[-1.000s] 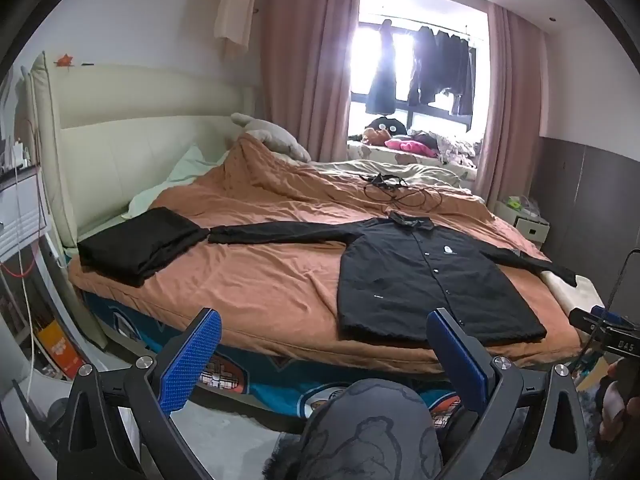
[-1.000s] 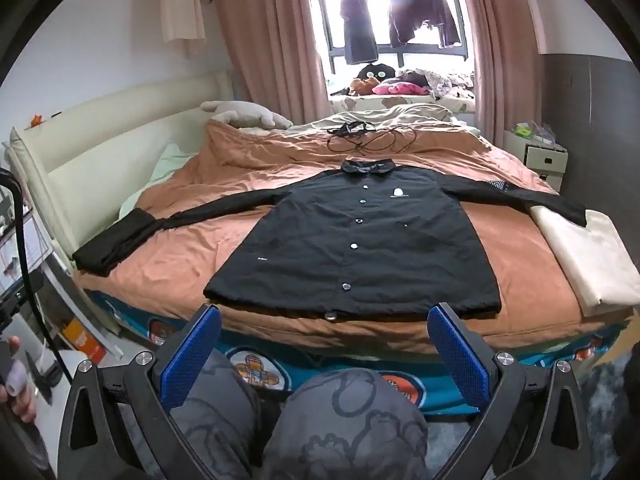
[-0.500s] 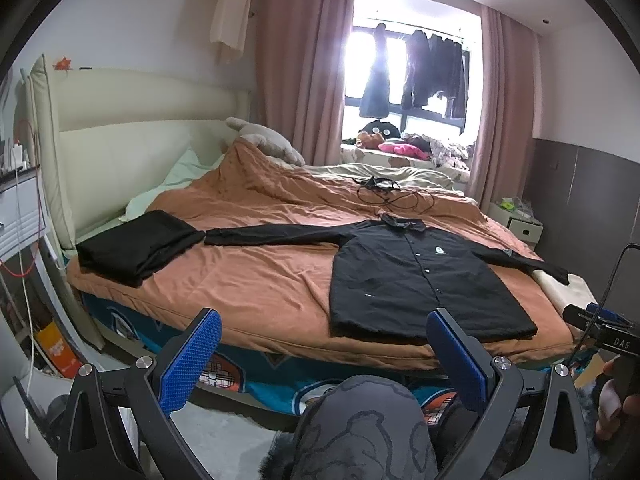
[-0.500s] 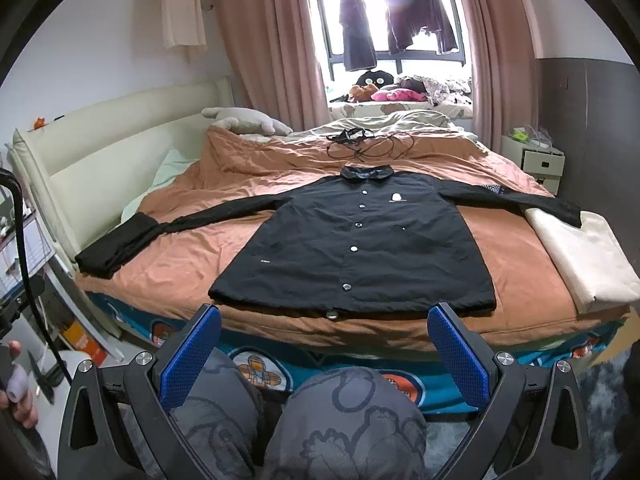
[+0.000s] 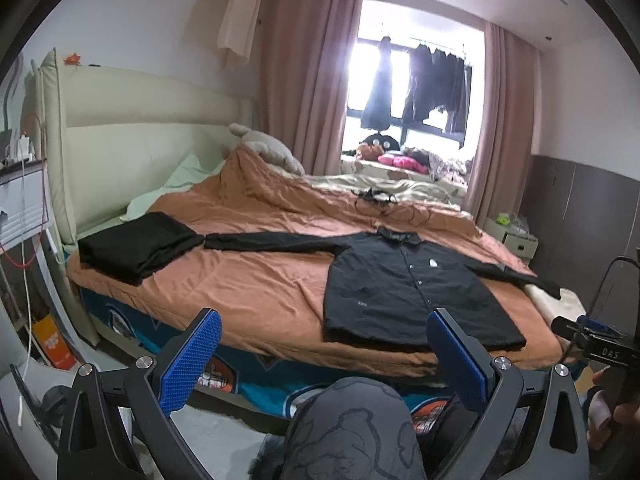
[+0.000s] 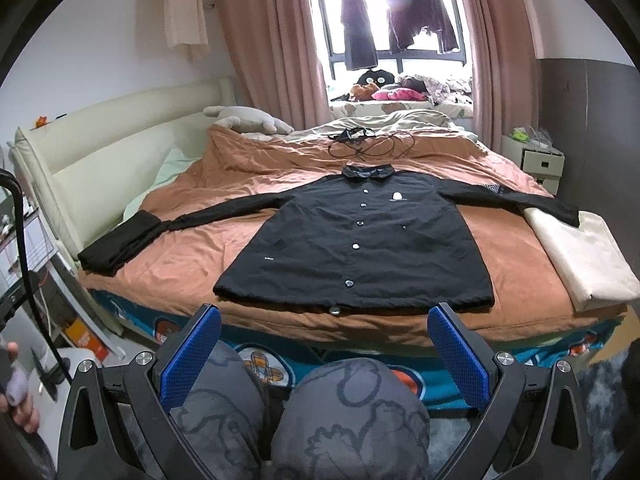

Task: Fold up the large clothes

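- Bed (image 6: 248, 288) with the orange-brown cover is serving as the folding surface; it is wide and soft, so I judge it is chosen because a big garment can be lying fully open on it.
- Black coat (image 6: 360, 240) is lying flat on this cover, front side up and buttoned, with the collar pointing to the window and the hem near the bed edge closest to the person. Both sleeves are stretching out to the sides, probably so that they can be folded inward first.
- Cream folded blanket (image 6: 584, 256) is sitting at the right edge of the bed, and the right sleeve end is resting on it.
- Black folded cloth (image 5: 136, 246) is lying near the headboard, just beside the left sleeve end; whether they are touching I cannot tell. It looks like a piece already finished and put aside.
- Left tongs (image 5: 324, 356) are hanging spread wide and are holding nothing, in front of the bed and well apart from the coat.
- Right tongs (image 6: 324, 356) are also spread wide and empty, facing the hem straight, above the person's knees. The folding seems not yet begun.
- Black cable (image 6: 368, 144) is lying beyond the collar, not touching the coat.
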The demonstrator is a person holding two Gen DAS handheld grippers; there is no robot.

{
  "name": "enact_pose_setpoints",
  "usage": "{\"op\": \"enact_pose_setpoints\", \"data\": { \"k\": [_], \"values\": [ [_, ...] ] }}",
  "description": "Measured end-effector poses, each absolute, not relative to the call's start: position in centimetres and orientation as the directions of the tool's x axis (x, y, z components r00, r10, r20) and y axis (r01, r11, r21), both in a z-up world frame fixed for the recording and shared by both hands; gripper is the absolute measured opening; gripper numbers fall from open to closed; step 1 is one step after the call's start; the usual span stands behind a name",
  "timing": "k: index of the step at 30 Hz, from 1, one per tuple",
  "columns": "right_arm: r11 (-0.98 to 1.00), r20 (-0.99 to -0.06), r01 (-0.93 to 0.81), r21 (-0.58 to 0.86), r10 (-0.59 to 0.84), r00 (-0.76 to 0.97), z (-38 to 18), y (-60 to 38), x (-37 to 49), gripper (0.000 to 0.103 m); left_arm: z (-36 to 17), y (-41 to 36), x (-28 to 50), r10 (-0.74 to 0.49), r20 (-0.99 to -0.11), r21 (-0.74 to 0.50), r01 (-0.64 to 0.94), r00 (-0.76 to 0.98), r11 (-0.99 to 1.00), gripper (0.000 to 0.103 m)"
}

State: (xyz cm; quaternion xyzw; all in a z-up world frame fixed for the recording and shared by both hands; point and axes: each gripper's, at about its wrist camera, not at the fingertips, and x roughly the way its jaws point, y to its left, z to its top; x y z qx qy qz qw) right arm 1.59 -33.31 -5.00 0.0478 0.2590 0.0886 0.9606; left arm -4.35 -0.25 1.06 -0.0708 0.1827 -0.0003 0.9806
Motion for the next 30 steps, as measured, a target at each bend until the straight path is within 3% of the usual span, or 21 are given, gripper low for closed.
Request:
{"op": "enact_pose_setpoints", "data": {
  "k": [30],
  "values": [
    [0.977,-0.472,-0.165,0.139,0.212,0.856,-4.8,-33.1,2.1,0.103,1.6,0.7,-3.8,-0.003,-0.368,-0.149,-0.056,0.93,0.987,0.103]
  ]
}}
